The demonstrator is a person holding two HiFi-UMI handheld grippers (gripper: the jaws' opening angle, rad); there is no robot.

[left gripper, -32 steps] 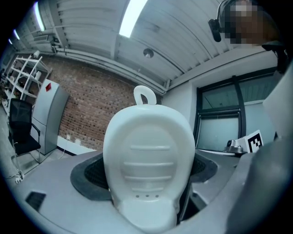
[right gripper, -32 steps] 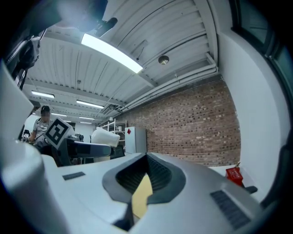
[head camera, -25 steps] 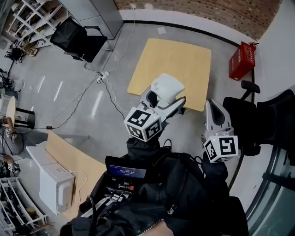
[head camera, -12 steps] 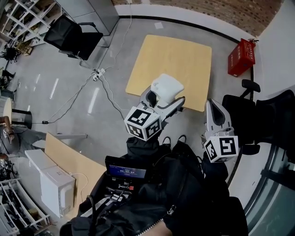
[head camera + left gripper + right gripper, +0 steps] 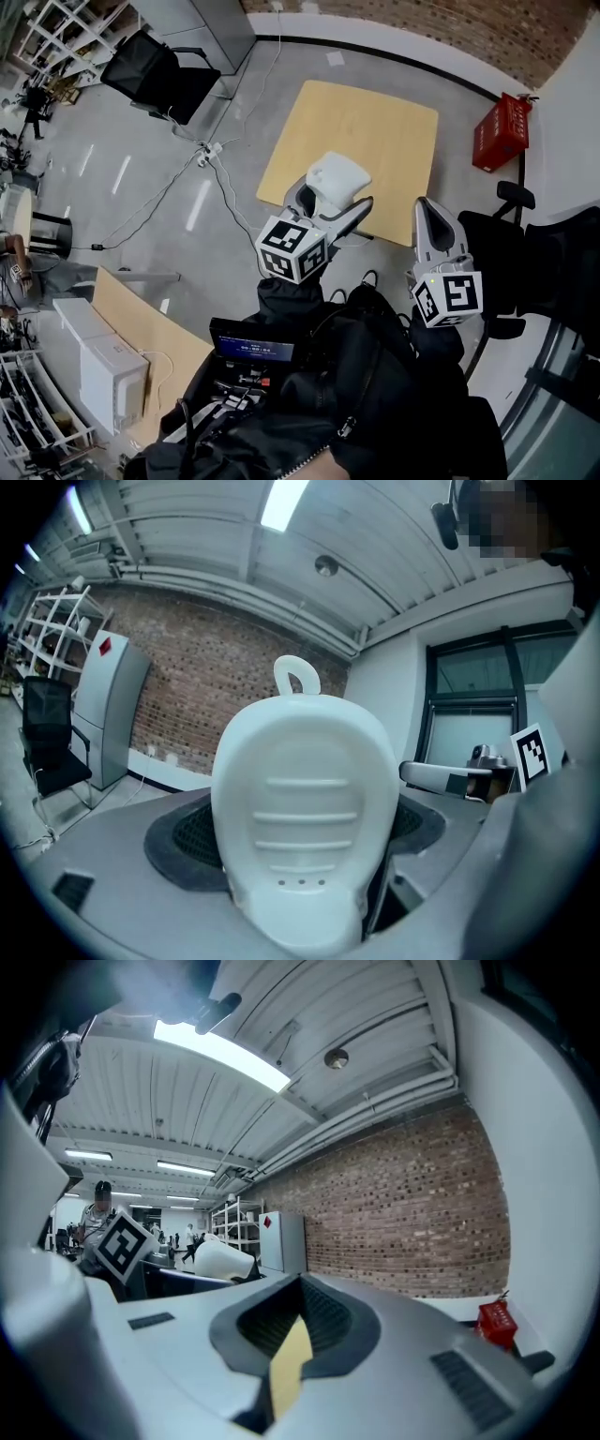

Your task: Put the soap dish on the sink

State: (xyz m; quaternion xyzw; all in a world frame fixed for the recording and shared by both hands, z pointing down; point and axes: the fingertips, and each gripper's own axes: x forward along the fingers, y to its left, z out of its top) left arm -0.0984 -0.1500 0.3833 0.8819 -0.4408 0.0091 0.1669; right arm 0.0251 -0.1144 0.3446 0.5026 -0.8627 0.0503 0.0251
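A white soap dish [image 5: 336, 178] with ridges and a hanging loop is clamped between the jaws of my left gripper [image 5: 328, 199], held in the air above the near edge of a wooden table. In the left gripper view the soap dish [image 5: 298, 817] stands upright and fills the middle, and the left gripper [image 5: 300, 874] is shut on its lower part. My right gripper [image 5: 431, 217] hangs to the right, apart from the dish, its jaws together on nothing. In the right gripper view the right gripper [image 5: 292, 1358] shows only a thin slit, with the soap dish [image 5: 223, 1260] off to the left. No sink is in view.
A light wooden table [image 5: 375, 117] stands on the grey floor below the grippers. A red box [image 5: 502, 131] sits by the far wall. Black chairs [image 5: 155, 73] are at the back left and at the right [image 5: 525, 244]. A power strip and cables [image 5: 208, 155] lie on the floor.
The head view has shifted slightly. Both grippers keep their places, and the left one still holds the soap dish.
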